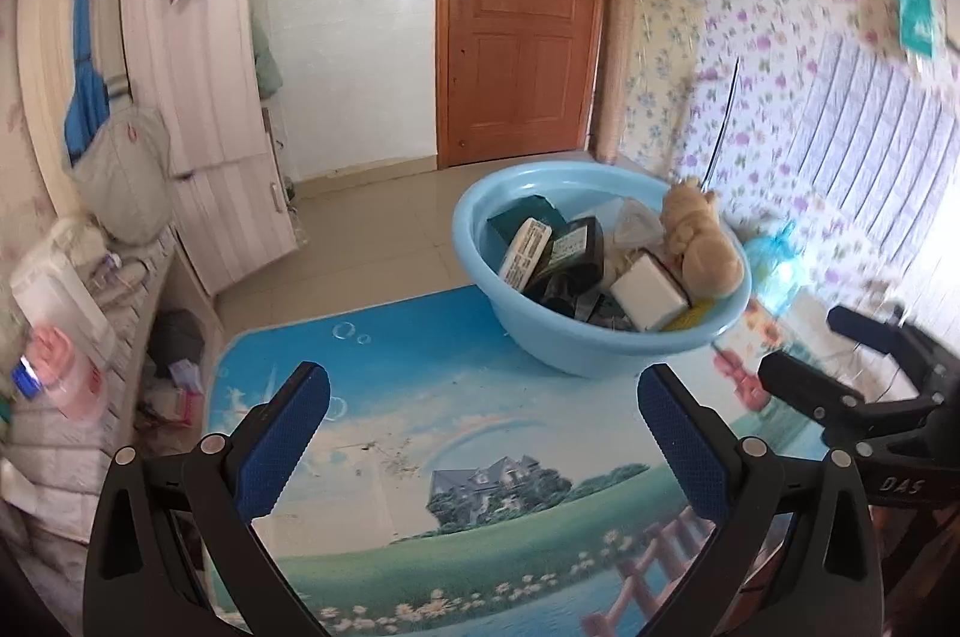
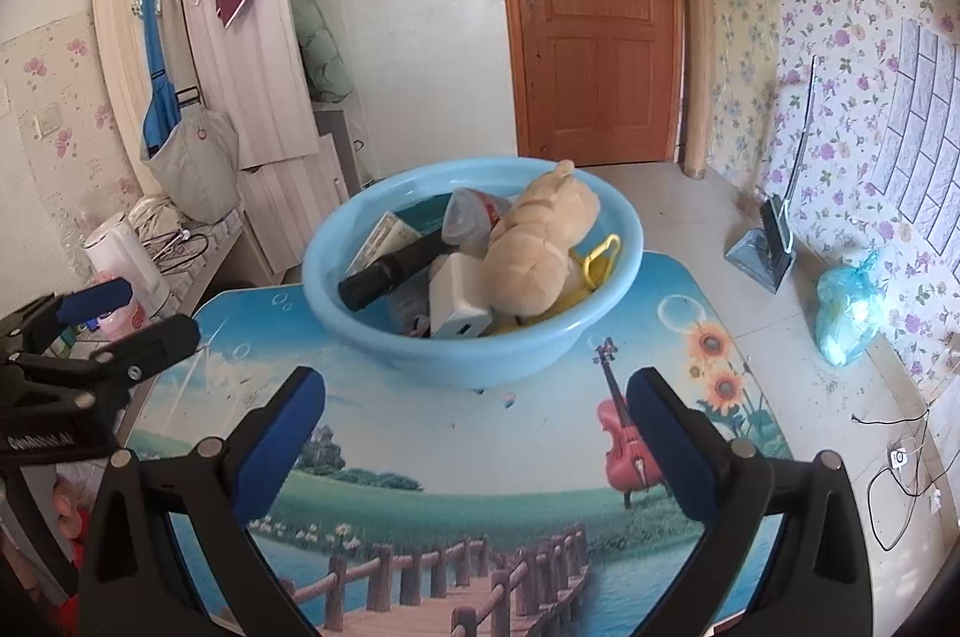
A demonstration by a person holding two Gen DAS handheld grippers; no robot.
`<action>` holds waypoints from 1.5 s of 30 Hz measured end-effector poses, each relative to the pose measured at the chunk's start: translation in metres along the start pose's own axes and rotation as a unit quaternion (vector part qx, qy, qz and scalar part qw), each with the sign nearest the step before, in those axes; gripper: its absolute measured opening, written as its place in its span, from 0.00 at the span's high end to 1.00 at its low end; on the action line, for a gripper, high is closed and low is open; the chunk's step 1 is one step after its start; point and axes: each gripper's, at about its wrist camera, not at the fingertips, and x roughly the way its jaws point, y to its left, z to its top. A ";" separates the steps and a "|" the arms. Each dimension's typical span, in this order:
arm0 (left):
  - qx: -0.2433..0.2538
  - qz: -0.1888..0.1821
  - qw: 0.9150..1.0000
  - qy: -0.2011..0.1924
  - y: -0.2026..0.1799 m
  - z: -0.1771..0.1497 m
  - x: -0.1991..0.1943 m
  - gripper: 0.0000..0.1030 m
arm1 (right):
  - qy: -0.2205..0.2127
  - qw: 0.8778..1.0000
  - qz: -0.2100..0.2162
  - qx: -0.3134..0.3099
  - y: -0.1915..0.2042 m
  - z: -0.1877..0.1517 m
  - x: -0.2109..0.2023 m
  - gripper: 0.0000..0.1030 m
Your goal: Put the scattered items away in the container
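Observation:
A light blue basin [image 1: 543,344] [image 2: 372,331] stands at the far side of a table with a printed landscape top [image 1: 420,433] [image 2: 480,433]. Inside lie a tan plush toy [image 1: 705,241] [image 2: 540,247], a white box [image 1: 648,292] [image 2: 459,301], a dark bottle [image 2: 396,271], dark packets [image 1: 576,247] and a yellow item [image 2: 603,259]. My left gripper [image 1: 483,406] hovers open over the table, short of the basin, holding nothing. My right gripper [image 2: 474,409] is open too, empty, in front of the basin. Each gripper shows at the edge of the other's view.
A wooden door [image 2: 594,13] and a wardrobe [image 2: 240,37] with hanging towels stand behind. A low shelf with a white kettle [image 2: 123,253] lies left of the table. A dustpan [image 2: 765,253] and a blue bag [image 2: 846,307] sit on the tiled floor at right.

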 end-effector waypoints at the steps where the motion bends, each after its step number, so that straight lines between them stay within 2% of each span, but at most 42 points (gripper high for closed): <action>1: 0.010 0.002 1.000 0.001 -0.004 -0.001 -0.001 0.00 | -0.002 1.000 -0.002 -0.002 0.000 -0.001 -0.002 0.00; 6: 0.008 0.000 1.000 0.012 -0.013 -0.005 -0.007 0.00 | -0.004 1.000 -0.003 -0.004 0.000 -0.005 -0.010 0.00; 10: 0.003 0.020 1.000 0.013 -0.014 -0.007 -0.011 0.00 | -0.007 1.000 -0.007 -0.003 -0.002 -0.007 -0.015 0.00; 18: 0.001 -0.007 1.000 0.015 -0.017 -0.009 -0.016 0.00 | -0.011 1.000 -0.005 0.000 -0.005 -0.008 -0.020 0.00; 23: 0.003 -0.001 1.000 0.012 -0.020 -0.009 -0.020 0.00 | -0.011 1.000 -0.003 -0.001 -0.005 -0.009 -0.021 0.00; 27: -0.006 -0.013 1.000 0.018 -0.018 -0.010 -0.019 0.00 | -0.013 1.000 -0.003 -0.002 -0.004 -0.010 -0.022 0.00; 34: 0.003 0.021 1.000 0.008 -0.020 -0.013 -0.022 0.00 | -0.010 1.000 -0.004 -0.002 -0.004 -0.010 -0.023 0.00; 45: -0.003 0.020 1.000 0.007 -0.020 -0.012 -0.026 0.00 | -0.011 1.000 -0.005 -0.003 -0.004 -0.011 -0.024 0.00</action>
